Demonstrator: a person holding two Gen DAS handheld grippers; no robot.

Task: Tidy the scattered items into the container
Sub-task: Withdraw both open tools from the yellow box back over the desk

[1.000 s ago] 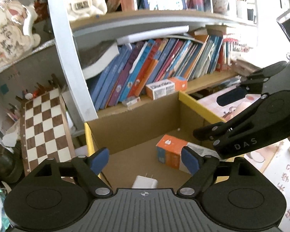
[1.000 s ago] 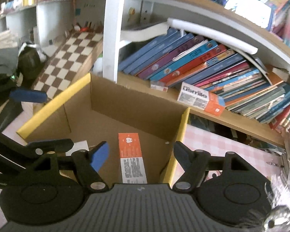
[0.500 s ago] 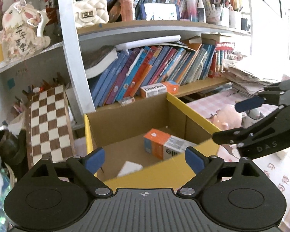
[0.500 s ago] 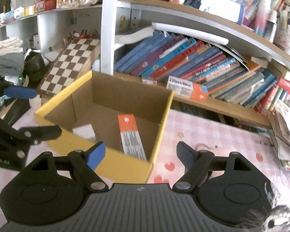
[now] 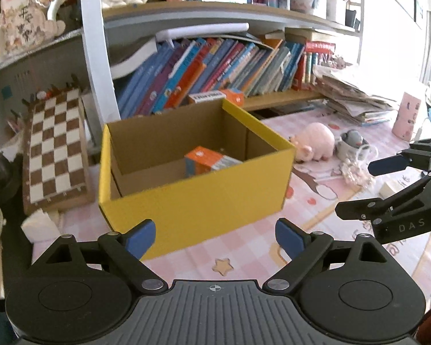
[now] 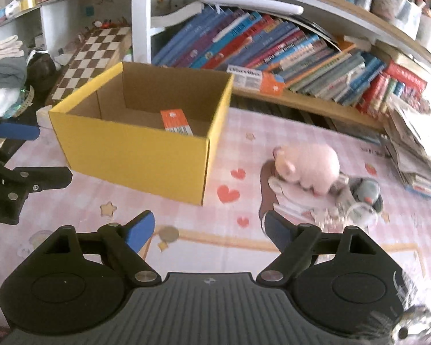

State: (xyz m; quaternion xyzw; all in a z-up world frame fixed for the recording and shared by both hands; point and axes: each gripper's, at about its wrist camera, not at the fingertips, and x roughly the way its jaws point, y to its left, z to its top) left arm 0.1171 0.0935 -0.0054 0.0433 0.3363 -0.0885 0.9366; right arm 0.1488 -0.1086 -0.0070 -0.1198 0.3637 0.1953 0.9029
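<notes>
The yellow box stood on the bench, open at the top, its long side facing the left wrist camera and its long axis running left to right across that view; from the right wrist camera it sat turned, one corner pointing towards the lens. It was bright yellow outside and plain brown cardboard inside, with straight upright walls. Inside lay an orange-and-white carton, flat on the floor of the box near the right-hand wall, its long axis running from the back of the box towards the front, the orange end farthest from the right wrist camera. To the right of the box, well apart from it on the pink checked cloth, sat a pink plush pig with its snout towards the box, and just beside it a small grey plush toy in a pale holder, with a pale tangled beaded string near that. The left gripper hung in front of the box with its jaws spread wide and nothing between them. The right gripper hovered over bare cloth between the box and the pig, its jaws opening, likewise with nothing between them. A chessboard leaned behind the box, left of the slanting books.
</notes>
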